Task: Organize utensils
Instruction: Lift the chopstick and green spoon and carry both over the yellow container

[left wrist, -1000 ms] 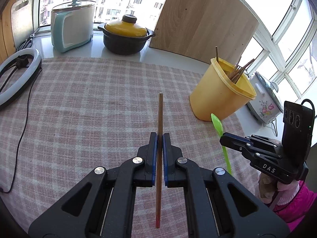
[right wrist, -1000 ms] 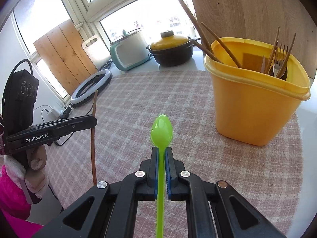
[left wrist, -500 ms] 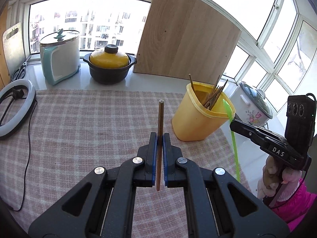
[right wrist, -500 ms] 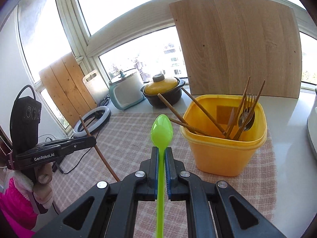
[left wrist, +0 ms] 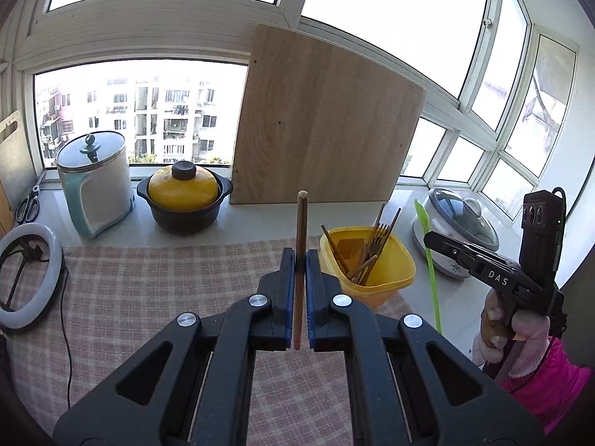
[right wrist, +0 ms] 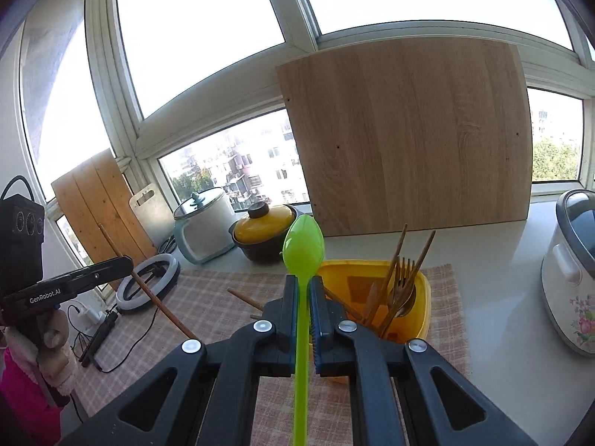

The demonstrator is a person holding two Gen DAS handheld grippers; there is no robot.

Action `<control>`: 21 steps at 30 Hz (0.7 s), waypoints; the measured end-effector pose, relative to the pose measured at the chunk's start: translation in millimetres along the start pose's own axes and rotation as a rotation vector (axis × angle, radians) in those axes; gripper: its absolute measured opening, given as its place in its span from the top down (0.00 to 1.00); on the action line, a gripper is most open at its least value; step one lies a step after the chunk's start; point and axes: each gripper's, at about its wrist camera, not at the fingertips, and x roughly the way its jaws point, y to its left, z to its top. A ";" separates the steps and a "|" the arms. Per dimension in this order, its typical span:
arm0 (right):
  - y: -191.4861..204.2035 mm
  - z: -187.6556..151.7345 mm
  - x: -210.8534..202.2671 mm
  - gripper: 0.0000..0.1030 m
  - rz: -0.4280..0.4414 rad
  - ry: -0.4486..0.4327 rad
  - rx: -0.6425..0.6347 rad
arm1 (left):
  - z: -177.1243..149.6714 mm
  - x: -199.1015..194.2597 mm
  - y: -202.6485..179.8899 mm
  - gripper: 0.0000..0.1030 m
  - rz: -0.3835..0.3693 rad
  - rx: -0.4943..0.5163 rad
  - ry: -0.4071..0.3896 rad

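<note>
My left gripper [left wrist: 299, 260] is shut on a brown wooden chopstick [left wrist: 301, 230] that stands upright between its blue pads, raised above the checked cloth. A green plastic spoon [right wrist: 303, 249] is clamped bowl up in my right gripper [right wrist: 302, 290], which is shut on its handle. The yellow utensil tub [left wrist: 386, 264] holds chopsticks and a fork; it sits ahead and right of the left gripper and just beyond the right gripper [left wrist: 427, 239]. In the right wrist view the tub [right wrist: 420, 286] lies behind the fingers, and the left gripper [right wrist: 126, 262] with its chopstick [right wrist: 148, 290] hangs at the left.
A wooden board [left wrist: 323, 119] leans on the window behind the tub. A yellow-lidded pot [left wrist: 184, 195] and a white-and-teal cooker [left wrist: 98, 182] stand on the sill, and a ring light [left wrist: 28, 275] lies at the left. A flowered rice cooker [right wrist: 572, 282] stands at the right.
Both grippers have risen well above the cloth with their utensils still clamped. The views now tilt up to the windows, and the yellow tub sits lower and smaller in both.
</note>
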 end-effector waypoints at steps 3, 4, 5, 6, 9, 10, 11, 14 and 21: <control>-3.7 9.4 -0.2 0.96 -0.023 -0.032 -0.007 | 14.9 0.2 -7.6 0.97 -0.008 0.019 -0.034; -6.0 12.0 -0.6 0.96 -0.030 -0.040 -0.007 | 19.5 0.3 -9.8 0.97 -0.012 0.024 -0.044; -8.4 14.9 0.2 0.96 -0.036 -0.045 -0.003 | 24.3 0.2 -12.6 0.97 -0.014 0.030 -0.055; -10.3 17.2 0.3 0.96 -0.040 -0.051 0.001 | 28.9 0.3 -14.6 0.97 -0.017 0.034 -0.065; -16.3 24.1 1.5 0.96 -0.064 -0.071 0.007 | 41.8 1.2 -21.1 0.97 -0.031 0.042 -0.092; -18.0 25.9 3.1 0.96 -0.069 -0.077 0.011 | 45.6 2.0 -23.0 0.97 -0.035 0.045 -0.098; -20.0 27.8 3.9 0.96 -0.075 -0.081 0.014 | 49.7 3.4 -25.2 0.97 -0.039 0.047 -0.105; -24.6 32.6 6.5 0.96 -0.093 -0.094 0.017 | 61.0 8.4 -32.4 0.97 -0.051 0.057 -0.119; -31.1 39.4 16.2 0.96 -0.128 -0.126 0.019 | 74.7 24.7 -43.5 0.97 -0.090 0.059 -0.124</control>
